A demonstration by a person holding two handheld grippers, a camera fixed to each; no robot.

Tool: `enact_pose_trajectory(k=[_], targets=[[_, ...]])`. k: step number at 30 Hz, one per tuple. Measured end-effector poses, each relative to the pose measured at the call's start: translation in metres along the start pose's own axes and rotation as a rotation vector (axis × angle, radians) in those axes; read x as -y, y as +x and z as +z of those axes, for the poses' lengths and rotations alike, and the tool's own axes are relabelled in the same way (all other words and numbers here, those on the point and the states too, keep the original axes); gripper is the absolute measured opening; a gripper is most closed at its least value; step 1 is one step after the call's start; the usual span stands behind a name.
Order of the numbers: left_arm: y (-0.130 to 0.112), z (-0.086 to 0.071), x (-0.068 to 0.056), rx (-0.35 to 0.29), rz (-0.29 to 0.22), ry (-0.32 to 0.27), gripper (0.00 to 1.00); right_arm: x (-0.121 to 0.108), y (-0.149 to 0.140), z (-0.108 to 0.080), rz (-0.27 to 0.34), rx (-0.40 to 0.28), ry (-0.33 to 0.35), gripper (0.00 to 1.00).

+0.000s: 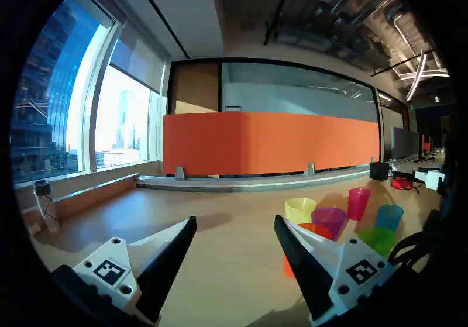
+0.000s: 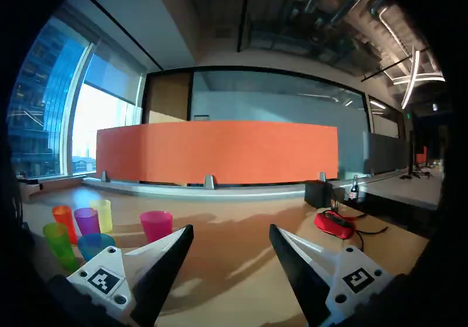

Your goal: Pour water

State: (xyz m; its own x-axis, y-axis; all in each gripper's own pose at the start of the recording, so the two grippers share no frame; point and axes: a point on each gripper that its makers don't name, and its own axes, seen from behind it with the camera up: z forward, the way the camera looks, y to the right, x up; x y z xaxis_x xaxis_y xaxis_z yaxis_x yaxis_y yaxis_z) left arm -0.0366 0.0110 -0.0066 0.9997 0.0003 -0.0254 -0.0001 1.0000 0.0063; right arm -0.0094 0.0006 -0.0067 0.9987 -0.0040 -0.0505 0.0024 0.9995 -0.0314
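Note:
Several coloured plastic cups stand together on the wooden table. In the left gripper view they sit right of centre: a yellow cup [image 1: 300,209], a purple cup [image 1: 329,220], a pink cup [image 1: 358,202], a blue cup [image 1: 389,217], a green cup [image 1: 377,239] and an orange cup [image 1: 313,231] partly behind my right finger. My left gripper [image 1: 234,229] is open with nothing between its fingers, just left of the cups. In the right gripper view the pink cup [image 2: 156,225], yellow cup [image 2: 102,214], purple cup [image 2: 87,220], orange cup [image 2: 64,221], green cup [image 2: 59,244] and blue cup [image 2: 95,245] stand at the left. My right gripper [image 2: 230,236] is open over bare table.
An orange partition [image 1: 269,143] closes the table's far edge. Large windows [image 1: 55,116] run along the left. A red pouch [image 2: 333,223] with a cable, a black box [image 2: 319,193] and a bottle [image 2: 354,188] lie at the right. A small stand [image 1: 44,201] sits by the window sill.

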Motion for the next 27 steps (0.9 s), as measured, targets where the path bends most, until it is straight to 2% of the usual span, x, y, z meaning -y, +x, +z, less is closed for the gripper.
enact_pose_trajectory(k=[27], targets=[[-0.0002,0.0005,0.0006,0.000,0.000,0.000,0.99,-0.0007,-0.0010,0.0007,0.001,0.003,0.004,1.00]])
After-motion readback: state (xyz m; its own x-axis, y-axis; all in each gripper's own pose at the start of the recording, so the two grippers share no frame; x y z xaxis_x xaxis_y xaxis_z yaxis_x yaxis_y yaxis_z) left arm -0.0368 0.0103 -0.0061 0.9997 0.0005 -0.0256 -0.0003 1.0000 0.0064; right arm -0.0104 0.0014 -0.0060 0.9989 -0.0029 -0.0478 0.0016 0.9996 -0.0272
